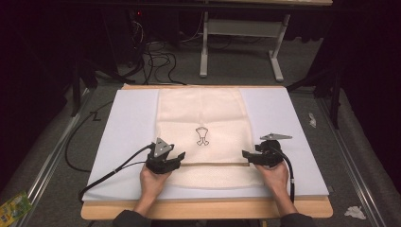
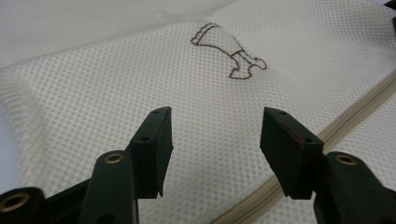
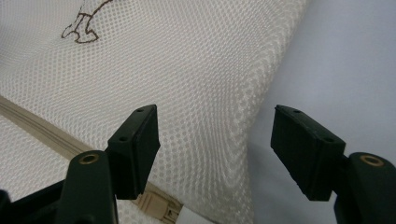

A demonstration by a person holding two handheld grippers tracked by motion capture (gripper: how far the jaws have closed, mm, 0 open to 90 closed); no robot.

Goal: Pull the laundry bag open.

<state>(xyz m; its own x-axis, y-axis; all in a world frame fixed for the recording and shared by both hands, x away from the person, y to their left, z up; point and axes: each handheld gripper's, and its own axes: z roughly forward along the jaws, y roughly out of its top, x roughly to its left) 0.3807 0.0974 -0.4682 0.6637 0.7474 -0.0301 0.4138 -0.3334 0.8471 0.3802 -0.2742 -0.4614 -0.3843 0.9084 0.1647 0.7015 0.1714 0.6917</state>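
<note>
**A:** What is being shown from the high view?

**B:** A cream mesh fabric bag (image 1: 203, 137) is being displayed flat on a pale blue-white foam board (image 1: 127, 137), which is lying on a wooden table (image 1: 203, 210). A small outlined emblem (image 1: 202, 136) is stitched near the bag's middle, and a tan zipper strip (image 1: 213, 164) is running across its near part. The left gripper (image 1: 176, 157) is being held at the bag's left edge and the right gripper (image 1: 247, 155) at its right edge, both level with the zipper. Each is being gripped by a hand (image 1: 152, 182) from below.

**A:** And from the left gripper view?

**B:** The two black jaws are being held wide apart above the mesh, with nothing between them. The brown-outlined emblem (image 2: 227, 53) is being seen beyond them, and the zipper strip (image 2: 345, 121) is running diagonally under the jaw on the view's right side.

**A:** And from the right gripper view?

**B:** Those jaws are also being held spread open, empty. The bag's side edge (image 3: 261, 116) is lying between them, with mesh under one jaw and foam board (image 3: 345, 56) under the other. The zipper's end (image 3: 156, 207) is being seen beside the jaw on the view's left side.
</note>
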